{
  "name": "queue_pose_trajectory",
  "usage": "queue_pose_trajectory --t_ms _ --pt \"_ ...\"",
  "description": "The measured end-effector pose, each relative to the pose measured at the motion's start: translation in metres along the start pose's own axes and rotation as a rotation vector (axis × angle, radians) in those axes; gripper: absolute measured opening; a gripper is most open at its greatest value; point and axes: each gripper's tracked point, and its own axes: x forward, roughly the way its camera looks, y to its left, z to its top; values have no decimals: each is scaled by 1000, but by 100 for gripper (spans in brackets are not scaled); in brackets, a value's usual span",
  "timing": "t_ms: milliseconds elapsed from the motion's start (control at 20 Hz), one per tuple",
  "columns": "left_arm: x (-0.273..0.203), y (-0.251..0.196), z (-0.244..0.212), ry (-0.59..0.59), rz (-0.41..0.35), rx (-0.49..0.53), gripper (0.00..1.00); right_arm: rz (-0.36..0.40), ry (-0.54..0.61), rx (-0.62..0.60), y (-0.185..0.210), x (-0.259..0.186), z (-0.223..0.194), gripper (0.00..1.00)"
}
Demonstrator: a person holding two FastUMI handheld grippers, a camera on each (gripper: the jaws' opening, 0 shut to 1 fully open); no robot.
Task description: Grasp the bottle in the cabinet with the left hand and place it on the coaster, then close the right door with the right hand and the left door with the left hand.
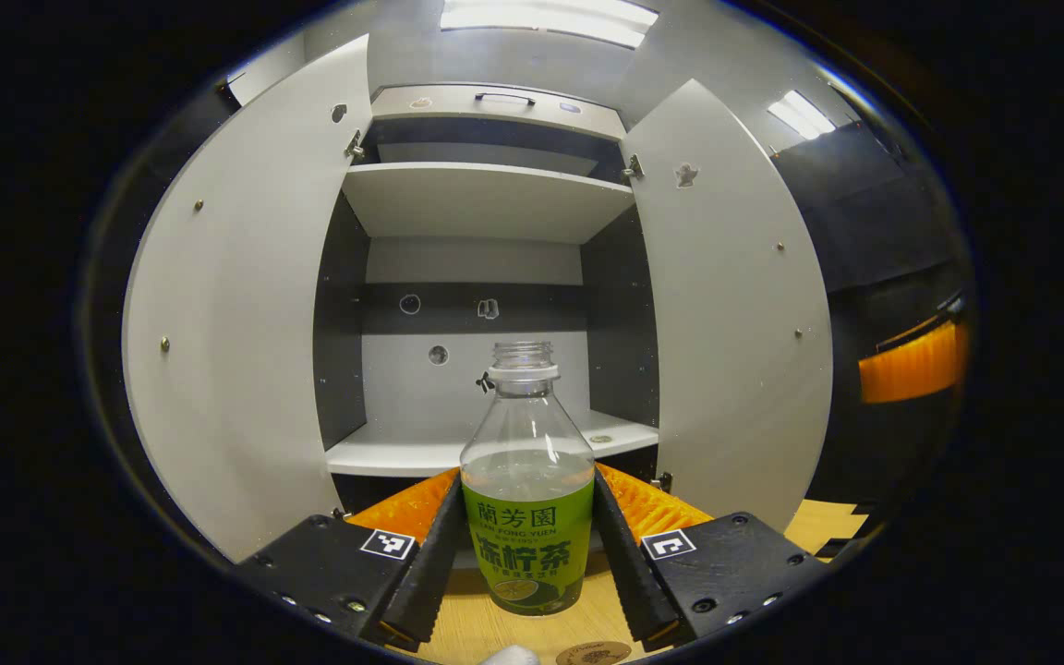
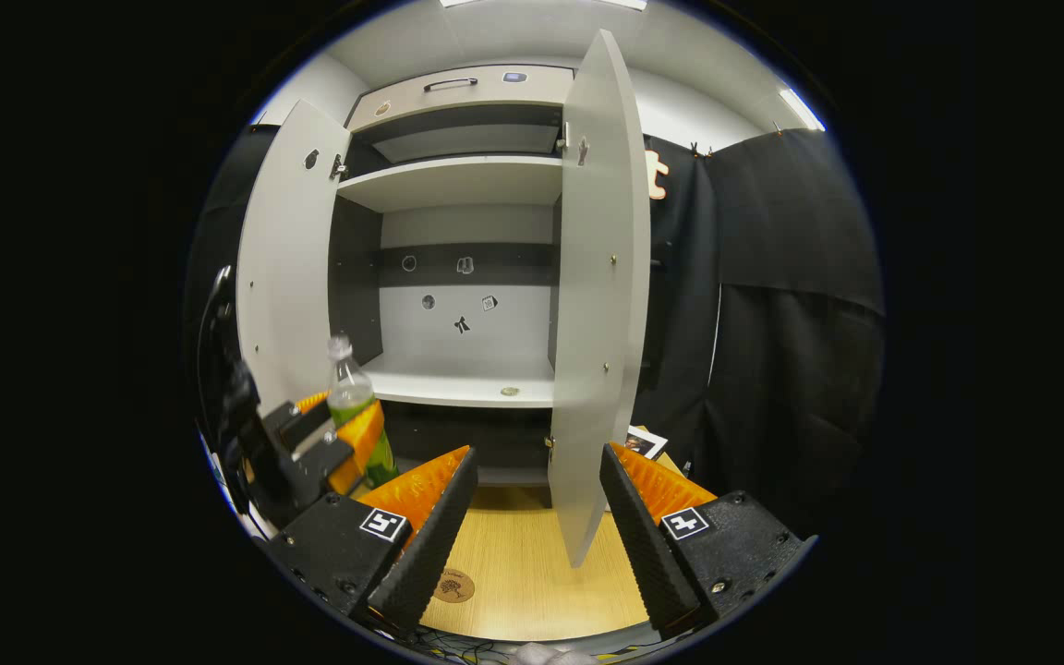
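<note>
In the left gripper view, the left tool is seen level and pointed straight at the open cabinet, its two fingers pressed against either side of the bottle, which is held upright — uncapped, part filled with clear liquid, its base at or just above the wooden bench; contact with the bench cannot be told. The coaster is glimpsed at the bottom edge, just in front of the bottle and slightly to the right, apart from it. Both cabinet doors are swung wide, the left door and the right door flanking the bare lower shelf. In the right gripper view, the right tool is held low over the bench with its fingers spread wide and nothing between them — the lower edge of the right door stands just beyond the gap. The left tool is seen at the left, gripping the bottle in front of the left door. The coaster lies on the bench near the right tool's left finger.
</note>
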Motion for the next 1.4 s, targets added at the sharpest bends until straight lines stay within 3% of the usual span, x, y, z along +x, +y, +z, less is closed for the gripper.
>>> queue_pose_trajectory --t_ms 50,100,400,450,500,850,950,1000,1050,1400 --pt "-6 -4 -15 17 -10 2 77 -5 5 -4 -1 0 -2 82" --pt "-12 -9 -29 27 -27 -6 74 -11 11 -8 -4 -1 -5 82" --pt "-38 -40 -109 83 -112 -82 74 -47 45 -27 -16 -2 -16 83" --pt "-40 -44 -122 94 -122 -82 78 -50 51 -30 -17 -1 -18 83" --pt "-40 -49 -132 97 -136 -81 74 -54 59 -33 -19 -1 -20 83" --pt "-33 -71 -199 132 -199 -62 74 -55 112 -59 -16 4 -34 83" --pt "-30 -73 -209 140 -198 -74 74 -52 121 -78 -14 5 -35 83" --pt "-29 -74 -214 148 -202 -83 79 -52 127 -86 -14 6 -36 83" --pt "-30 -76 -217 153 -199 -88 75 -50 134 -90 -14 6 -37 83" --pt "-34 -80 -218 127 -210 -82 76 -29 151 -106 -6 8 -39 83"
